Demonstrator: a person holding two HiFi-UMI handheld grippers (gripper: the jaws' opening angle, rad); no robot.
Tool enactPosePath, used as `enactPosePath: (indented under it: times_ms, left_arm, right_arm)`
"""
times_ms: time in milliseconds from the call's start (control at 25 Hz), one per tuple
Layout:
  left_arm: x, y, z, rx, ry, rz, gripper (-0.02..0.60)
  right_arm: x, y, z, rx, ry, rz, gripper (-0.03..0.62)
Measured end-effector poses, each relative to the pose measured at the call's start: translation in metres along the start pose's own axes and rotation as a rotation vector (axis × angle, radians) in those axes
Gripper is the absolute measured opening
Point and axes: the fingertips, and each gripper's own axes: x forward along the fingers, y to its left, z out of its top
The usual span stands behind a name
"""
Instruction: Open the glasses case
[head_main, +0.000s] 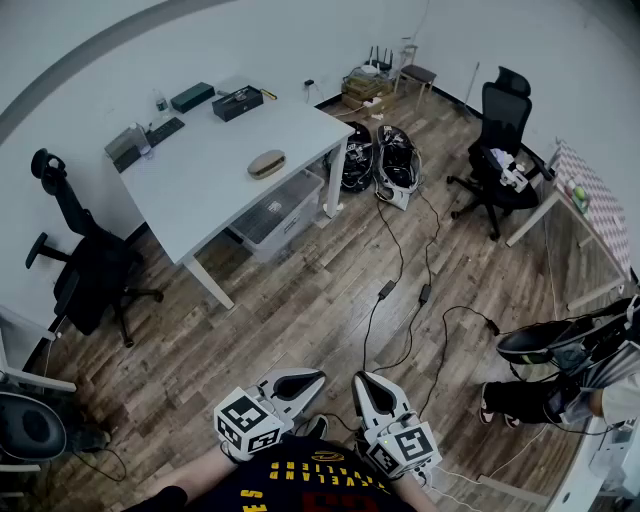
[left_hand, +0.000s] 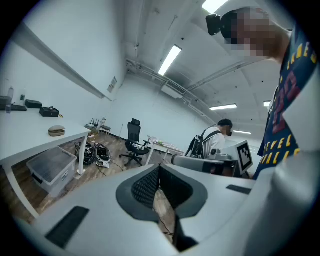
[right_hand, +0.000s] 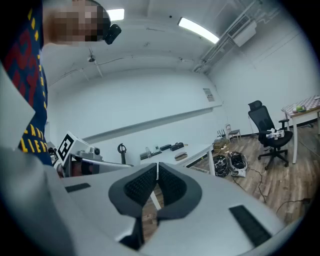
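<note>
The glasses case (head_main: 267, 163), a tan oval, lies closed near the middle of the white table (head_main: 210, 180), far from both grippers. It also shows small in the left gripper view as the case (left_hand: 56, 131) and in the right gripper view as the case (right_hand: 181, 155). My left gripper (head_main: 308, 380) (left_hand: 160, 168) and right gripper (head_main: 364, 385) (right_hand: 158, 165) hang side by side close to my body, over the wooden floor. Both are shut, jaws pressed together with nothing between them.
On the table's far end sit black boxes (head_main: 237, 101) and a keyboard (head_main: 164, 131); a clear bin (head_main: 275, 212) stands under it. Bags (head_main: 396, 160) and cables (head_main: 400, 290) lie on the floor. Office chairs (head_main: 90, 270) (head_main: 500, 130) stand left and right. A person (head_main: 560, 370) sits at the right.
</note>
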Motion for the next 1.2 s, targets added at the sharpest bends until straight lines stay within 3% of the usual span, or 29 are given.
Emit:
enactPosePath:
  times_ms: [600, 960, 1200]
  left_arm:
    - [-0.015, 0.028, 0.014, -0.036, -0.039, 0.040, 0.012]
    - [-0.062, 0.081, 0.031, -0.061, -0.089, 0.032, 0.012]
    - [-0.095, 0.133, 0.051, -0.077, -0.160, 0.040, 0.012]
  right_arm:
    - [0.032, 0.010, 0.009, -0.043, 0.028, 0.037, 0.023]
    - [0.087, 0.043, 0.012, -0.016, 0.028, -0.002, 0.025]
    - [0.139, 0.064, 0.023, -0.072, 0.035, -0.029, 0.025]
